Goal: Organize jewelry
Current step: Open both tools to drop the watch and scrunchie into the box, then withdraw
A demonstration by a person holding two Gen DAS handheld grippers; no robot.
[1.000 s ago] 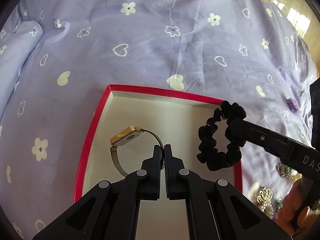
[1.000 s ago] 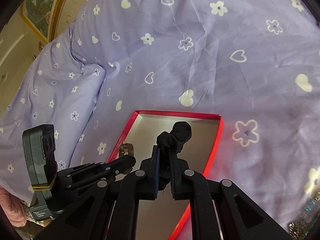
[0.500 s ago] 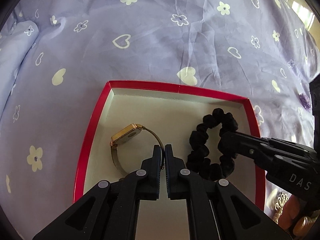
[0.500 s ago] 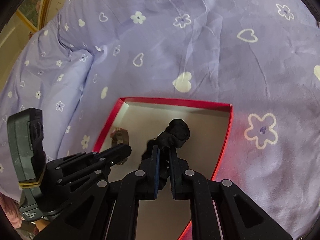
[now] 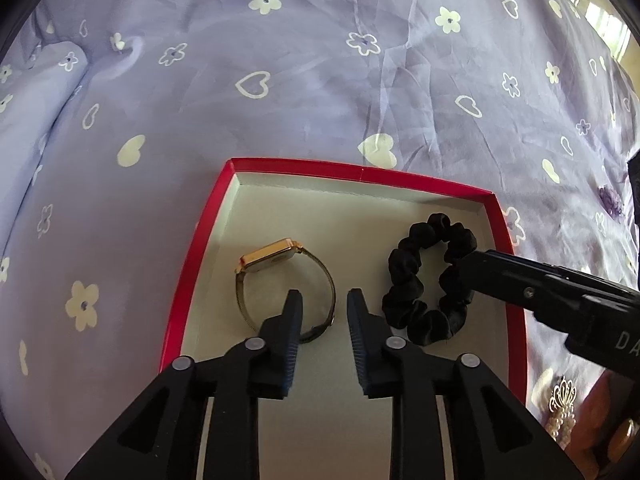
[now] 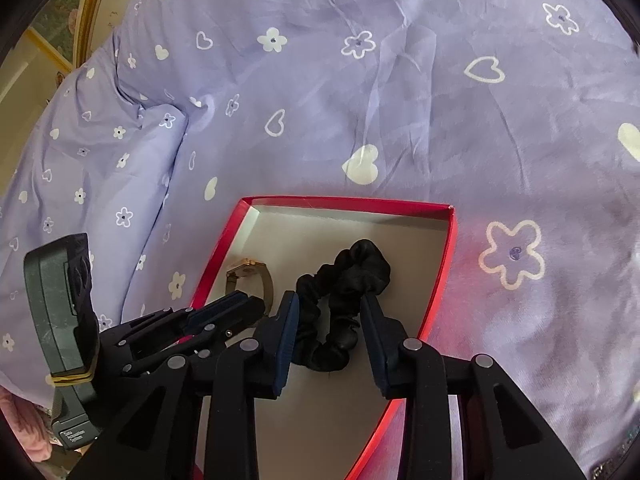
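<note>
Though ruffled, black scrunchie point(image 5: 430, 278) ring-shaped

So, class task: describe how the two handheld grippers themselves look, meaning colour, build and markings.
Both the left gripper and the right gripper are matte black plastic, with angular linkage arms, round silver pivot pins and ribbed dark-blue pads on the fingers. White letters "DA" mark the right one's side. No cables show.
</note>
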